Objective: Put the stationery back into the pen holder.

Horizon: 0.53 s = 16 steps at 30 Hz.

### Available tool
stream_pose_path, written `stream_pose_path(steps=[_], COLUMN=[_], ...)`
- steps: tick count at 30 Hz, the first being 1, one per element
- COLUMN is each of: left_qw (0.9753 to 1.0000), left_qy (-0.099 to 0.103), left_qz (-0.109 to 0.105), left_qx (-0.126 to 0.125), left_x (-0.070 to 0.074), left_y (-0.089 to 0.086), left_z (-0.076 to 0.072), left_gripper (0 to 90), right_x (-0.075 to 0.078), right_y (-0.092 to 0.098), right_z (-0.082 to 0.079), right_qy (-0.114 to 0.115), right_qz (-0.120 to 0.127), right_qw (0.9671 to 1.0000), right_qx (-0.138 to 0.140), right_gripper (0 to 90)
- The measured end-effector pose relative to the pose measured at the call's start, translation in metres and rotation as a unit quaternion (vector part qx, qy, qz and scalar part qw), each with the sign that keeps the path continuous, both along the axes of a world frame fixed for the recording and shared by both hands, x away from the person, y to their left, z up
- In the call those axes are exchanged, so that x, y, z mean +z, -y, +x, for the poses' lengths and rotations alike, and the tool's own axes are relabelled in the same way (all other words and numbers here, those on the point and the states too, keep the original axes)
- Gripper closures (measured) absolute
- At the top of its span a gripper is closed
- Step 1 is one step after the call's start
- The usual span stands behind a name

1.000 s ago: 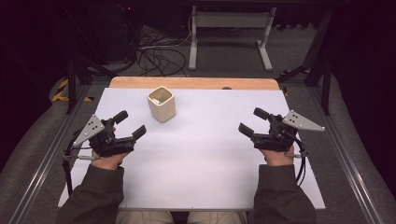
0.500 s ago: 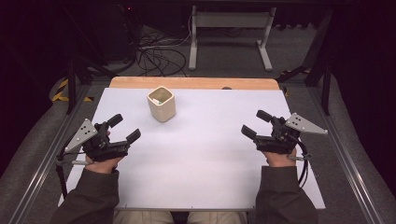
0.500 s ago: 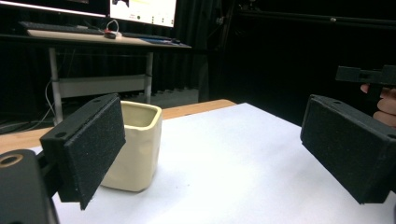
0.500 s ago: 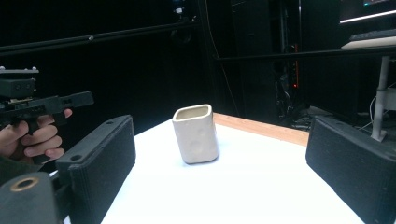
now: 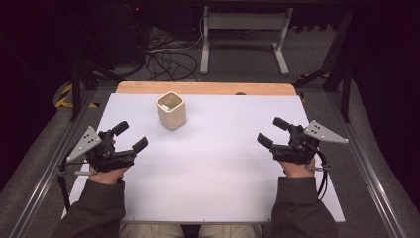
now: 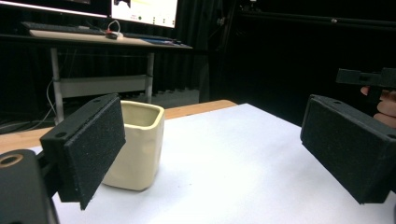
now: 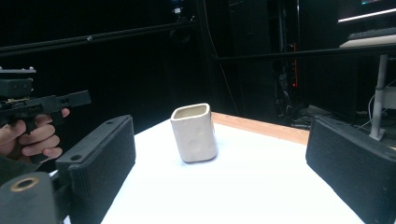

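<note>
Between and beyond both gaping tongs, cup point(image 5: 171, 110).

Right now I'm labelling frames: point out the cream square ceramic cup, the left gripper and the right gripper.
cream square ceramic cup point(image 5: 172, 113), high view, front wall.
left gripper point(image 5: 131, 137), high view, midway between its fingertips.
right gripper point(image 5: 272, 132), high view, midway between its fingertips.

cup point(image 5: 171, 110) contents too small to tell — left tool point(image 6: 210, 154) pads cut off by frame edges
</note>
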<state>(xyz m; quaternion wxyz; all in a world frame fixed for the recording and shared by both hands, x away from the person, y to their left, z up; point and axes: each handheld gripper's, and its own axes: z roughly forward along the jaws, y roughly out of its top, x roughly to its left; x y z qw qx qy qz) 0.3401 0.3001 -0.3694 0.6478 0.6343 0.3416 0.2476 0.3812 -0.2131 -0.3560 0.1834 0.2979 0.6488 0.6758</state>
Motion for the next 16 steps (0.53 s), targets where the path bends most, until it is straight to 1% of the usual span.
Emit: stream_pose_path(steps=[6,8,11,16], left_qw=[1.0,1.0,1.0,1.0], left_qy=[0.0,0.0,-0.002,0.002], left_qz=[0.0,0.004,0.001,0.005], left_qx=[0.0,-0.001,0.0,0.002], left_x=[-0.0006,-0.001,-0.0015,-0.0015], left_y=[0.0004,0.0002,0.0,-0.0003], left_z=[0.0003,0.0009,0.0011,0.0008], left_gripper=[7.4,7.4,7.5,7.5], right_x=[-0.0003,-0.0004,-0.0005,-0.0008], right_y=[0.0,-0.0003,-0.0001,0.0003], right_z=[0.0005,0.0007,0.0009,0.0012], right_qy=[-0.001,0.0,0.0,0.0], right_qz=[-0.002,-0.002,-0.002,-0.003], right_qw=[1.0,1.0,1.0,1.0], right_qx=[0.0,0.001,0.0,-0.001], right_gripper=[9.0,9.0,9.0,9.0])
